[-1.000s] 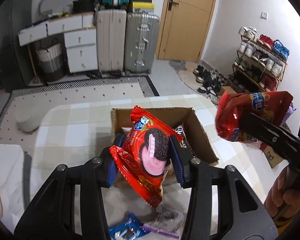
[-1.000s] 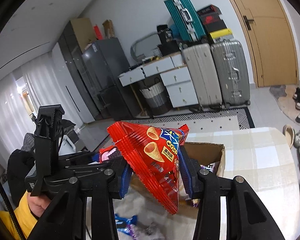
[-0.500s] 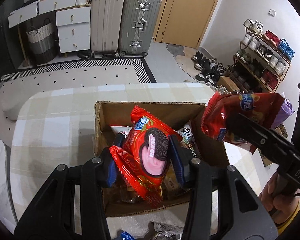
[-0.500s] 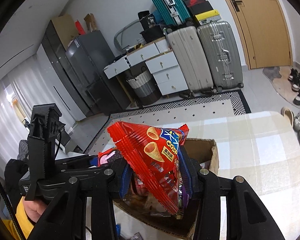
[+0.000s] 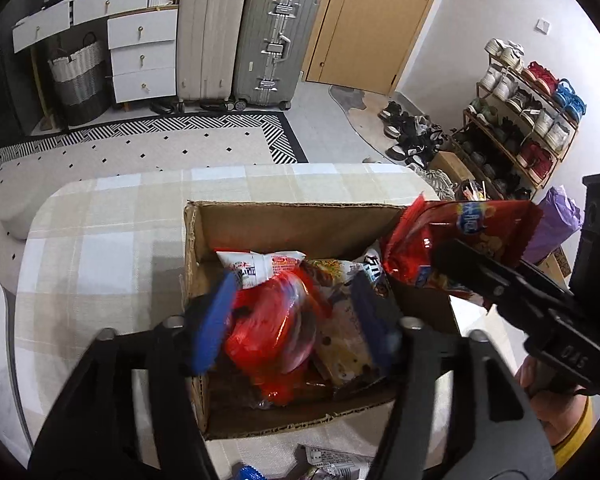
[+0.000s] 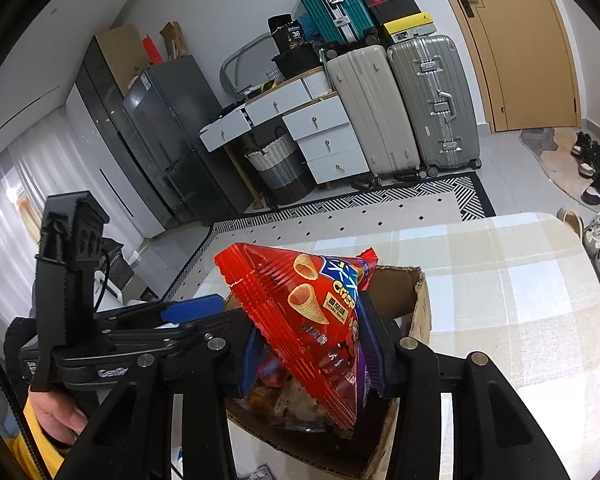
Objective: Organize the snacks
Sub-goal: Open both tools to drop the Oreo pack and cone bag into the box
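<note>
An open cardboard box (image 5: 292, 220) stands on the checked table and holds several snack packs. My left gripper (image 5: 294, 320) is over the box with its blue fingers spread apart; the red cookie pack (image 5: 272, 336) lies blurred between them among the other snacks. My right gripper (image 6: 312, 344) is shut on a red cone-crisp bag (image 6: 312, 308) and holds it over the box's right edge (image 6: 420, 304). The bag also shows in the left wrist view (image 5: 456, 240), at the box's right wall.
A few loose packets (image 5: 332, 464) lie on the table in front of the box. The checked tablecloth (image 5: 108, 240) spreads left and behind. Suitcases (image 5: 268, 40), drawers and a shoe rack (image 5: 532, 112) stand on the floor beyond.
Both grippers moved forward over the box. My left gripper opened and the red cookie pack dropped into the box. The right gripper still holds the crisp bag, now lower at the box.
</note>
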Available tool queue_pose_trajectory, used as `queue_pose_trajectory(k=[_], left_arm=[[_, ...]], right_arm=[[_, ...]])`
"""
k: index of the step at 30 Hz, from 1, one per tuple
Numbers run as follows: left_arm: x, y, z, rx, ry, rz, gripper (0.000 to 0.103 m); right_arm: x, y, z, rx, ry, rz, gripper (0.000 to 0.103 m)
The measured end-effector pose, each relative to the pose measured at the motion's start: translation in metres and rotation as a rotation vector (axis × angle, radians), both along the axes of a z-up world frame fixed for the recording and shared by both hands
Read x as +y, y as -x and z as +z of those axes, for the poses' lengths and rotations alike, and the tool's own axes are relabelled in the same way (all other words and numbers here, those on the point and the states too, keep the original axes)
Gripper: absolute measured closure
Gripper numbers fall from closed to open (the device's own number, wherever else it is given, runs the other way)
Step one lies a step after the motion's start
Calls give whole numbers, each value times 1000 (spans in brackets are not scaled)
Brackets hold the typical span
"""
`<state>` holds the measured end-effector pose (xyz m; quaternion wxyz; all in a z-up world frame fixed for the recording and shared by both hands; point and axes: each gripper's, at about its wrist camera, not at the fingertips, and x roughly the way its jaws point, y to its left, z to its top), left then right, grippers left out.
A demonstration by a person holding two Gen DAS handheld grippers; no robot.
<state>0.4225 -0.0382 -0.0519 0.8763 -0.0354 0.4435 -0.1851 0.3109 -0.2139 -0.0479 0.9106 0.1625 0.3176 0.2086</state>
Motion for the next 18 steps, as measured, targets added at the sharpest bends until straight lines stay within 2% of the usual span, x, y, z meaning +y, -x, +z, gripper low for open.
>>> queue_pose_trajectory(k=[4,13,17,18], left_arm=[[12,11,9,-32,8,30,35],[28,36,21,-38,-5,60,34],[35,50,26,-41,-8,73,32],[37,53,27,-42,-10,79,29]], right_arm=[[5,-1,0,5,11,7,60],[18,-6,-5,37,60,27,58],[22,-8,-8,52,94,14,35],[21,-6,-7,49,103,2,33]])
